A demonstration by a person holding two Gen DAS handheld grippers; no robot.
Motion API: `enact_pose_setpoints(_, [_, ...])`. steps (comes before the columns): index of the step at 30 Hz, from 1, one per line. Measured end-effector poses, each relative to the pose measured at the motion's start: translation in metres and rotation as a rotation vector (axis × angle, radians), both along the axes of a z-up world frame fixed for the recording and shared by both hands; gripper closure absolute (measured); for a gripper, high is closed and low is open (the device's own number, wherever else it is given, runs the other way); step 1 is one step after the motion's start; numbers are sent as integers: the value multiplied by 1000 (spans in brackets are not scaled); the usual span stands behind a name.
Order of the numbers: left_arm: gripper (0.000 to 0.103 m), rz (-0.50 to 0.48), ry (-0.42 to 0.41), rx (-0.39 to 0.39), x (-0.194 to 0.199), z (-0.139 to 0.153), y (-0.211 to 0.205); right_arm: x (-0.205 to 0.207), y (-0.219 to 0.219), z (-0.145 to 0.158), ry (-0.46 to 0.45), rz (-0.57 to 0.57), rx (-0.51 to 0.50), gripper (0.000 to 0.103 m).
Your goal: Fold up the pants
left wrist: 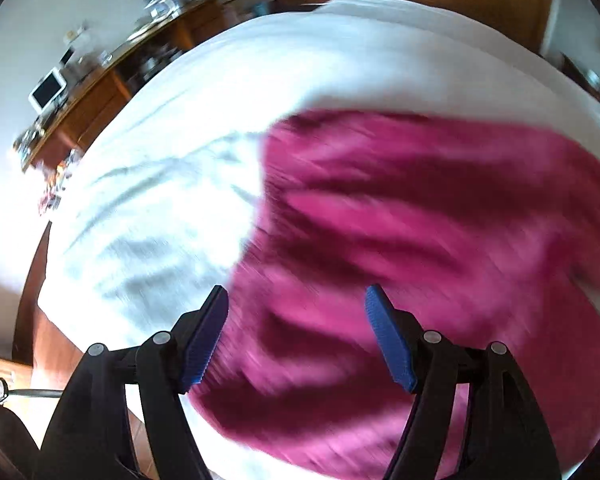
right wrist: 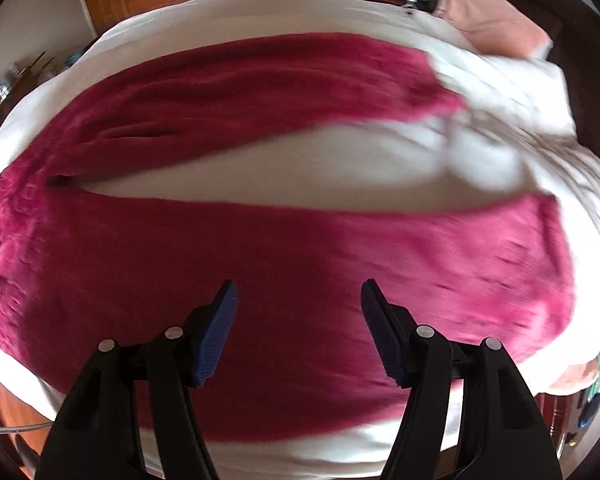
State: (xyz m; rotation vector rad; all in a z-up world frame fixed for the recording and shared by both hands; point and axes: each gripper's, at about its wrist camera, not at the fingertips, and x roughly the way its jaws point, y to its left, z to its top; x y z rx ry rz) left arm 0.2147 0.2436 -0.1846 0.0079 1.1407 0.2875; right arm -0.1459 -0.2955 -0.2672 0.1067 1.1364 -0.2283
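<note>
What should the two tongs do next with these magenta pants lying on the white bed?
Probably lower both tongs onto the near leg's edge and pinch it. The pants lie spread on the bed with the two legs splayed apart, not yet folded. The left tongs and right tongs both stand open above the fabric with nothing between them, so a grip seems to come first.

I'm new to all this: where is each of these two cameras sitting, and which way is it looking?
Left wrist view: sits on the left claw, looking steeply down at the magenta pants on the white bed, a wooden dresser behind; only the open claw's blue-padded fingers show.
Right wrist view: sits on the right claw, looking down over both spread pant legs, a pink pillow far right; only its open claw shows.
Shared: the same pants and bed; no hand or sleeve shows.
</note>
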Motion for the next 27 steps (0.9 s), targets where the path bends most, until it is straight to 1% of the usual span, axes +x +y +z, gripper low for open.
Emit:
enact_pose_setpoints(2, [32,36,3,-29,24,0,31,26,28,-1,15,33,11,38])
enact_pose_setpoints(5, [32,48,21,-87,63,-8,70,75,85,-2,24,105,25,38])
enact_pose_setpoints(6, [32,43,32,-106,76,-12,79,93,109,-2,27,133,29,38])
enact_pose_setpoints(7, [32,32,46,-133,90,-17,88,105,123,-2,28,152,34,38])
enact_pose_setpoints(10, [32,-5,65,-206,115,-25,96,137,170,4,24,210,52,38])
enact_pose_setpoints(12, [32,-33,84,-299,131,-32,95,153,193,8,22,241,42,38])
enact_pose_setpoints(13, [32,-39,96,-360,138,-36,95,160,205,9,27,253,39,38])
enact_pose_setpoints(15, [32,-47,110,-461,146,-42,93,171,217,7,41,260,39,38])
enact_pose_setpoints(16, [32,-52,111,-511,148,-43,92,170,228,6,49,260,34,38])
enact_pose_setpoints(19, [32,-112,107,-685,147,-41,79,175,229,-3,79,250,31,38])
enact_pose_setpoints(21, [32,-174,107,-742,145,-38,68,176,223,-13,95,238,26,38])
enact_pose_setpoints(23, [32,-225,107,-778,143,-35,59,180,222,-18,108,230,25,38])
enact_pose_setpoints(25, [32,-242,114,-754,147,-39,56,186,227,-22,113,229,20,38])
enact_pose_setpoints(27, [32,-215,132,-714,159,-50,59,189,233,-23,111,235,16,38])
